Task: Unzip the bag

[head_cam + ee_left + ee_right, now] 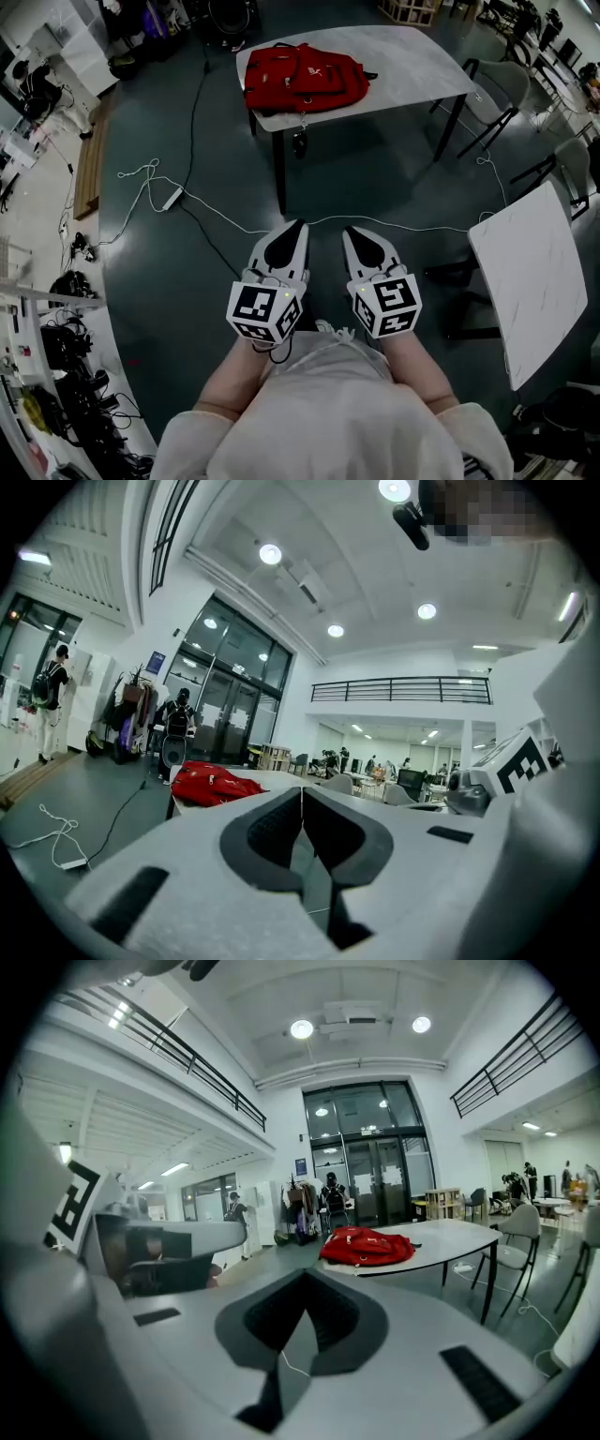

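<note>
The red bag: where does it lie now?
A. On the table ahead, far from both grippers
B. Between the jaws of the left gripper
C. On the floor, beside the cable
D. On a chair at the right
A: the bag lies flat on the table, while the left gripper and the right gripper hang over the floor near the person, jaws together on nothing.

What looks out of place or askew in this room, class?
The red backpack lies flat at the left end of the table, with a dark object dangling off the edge. A white cable sprawls loose across the floor.
</note>
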The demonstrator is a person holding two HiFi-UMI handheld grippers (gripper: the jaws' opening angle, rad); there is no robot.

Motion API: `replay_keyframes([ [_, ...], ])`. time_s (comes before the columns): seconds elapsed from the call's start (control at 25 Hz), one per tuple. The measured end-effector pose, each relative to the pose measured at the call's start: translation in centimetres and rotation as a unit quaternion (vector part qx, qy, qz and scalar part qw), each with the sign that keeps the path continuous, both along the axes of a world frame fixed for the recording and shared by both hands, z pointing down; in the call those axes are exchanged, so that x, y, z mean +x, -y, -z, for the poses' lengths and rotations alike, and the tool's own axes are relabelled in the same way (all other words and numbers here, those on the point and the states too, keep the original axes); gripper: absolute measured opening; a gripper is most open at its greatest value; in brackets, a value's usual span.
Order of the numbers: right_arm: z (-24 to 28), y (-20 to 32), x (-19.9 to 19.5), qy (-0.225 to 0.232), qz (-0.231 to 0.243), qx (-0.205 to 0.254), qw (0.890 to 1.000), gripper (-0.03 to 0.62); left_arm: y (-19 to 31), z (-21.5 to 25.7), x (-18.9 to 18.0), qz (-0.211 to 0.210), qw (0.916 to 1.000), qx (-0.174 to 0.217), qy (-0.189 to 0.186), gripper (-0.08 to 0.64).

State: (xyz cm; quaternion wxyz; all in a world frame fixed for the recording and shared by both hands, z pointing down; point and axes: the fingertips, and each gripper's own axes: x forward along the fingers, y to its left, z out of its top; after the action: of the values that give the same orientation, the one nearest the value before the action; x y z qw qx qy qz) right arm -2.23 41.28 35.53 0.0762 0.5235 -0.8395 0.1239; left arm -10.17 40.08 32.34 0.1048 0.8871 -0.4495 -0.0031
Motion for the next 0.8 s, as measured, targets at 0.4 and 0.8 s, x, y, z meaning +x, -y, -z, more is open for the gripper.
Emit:
replay_keyframes([
  [0.4,-1.9,2.1,0.2,0.029,-0.013,-0.031,0.999,0.028,2.0,-1.9,-0.7,0.005,0.9997,-0.025,0.0,0.023],
  [0.8,-4.2,11.2,0.2,0.026,-0.027,-0.051,0.998,0.028,11.9,-4.2,-1.0,-0.009,0.9993,-0.035,0.001,0.023],
])
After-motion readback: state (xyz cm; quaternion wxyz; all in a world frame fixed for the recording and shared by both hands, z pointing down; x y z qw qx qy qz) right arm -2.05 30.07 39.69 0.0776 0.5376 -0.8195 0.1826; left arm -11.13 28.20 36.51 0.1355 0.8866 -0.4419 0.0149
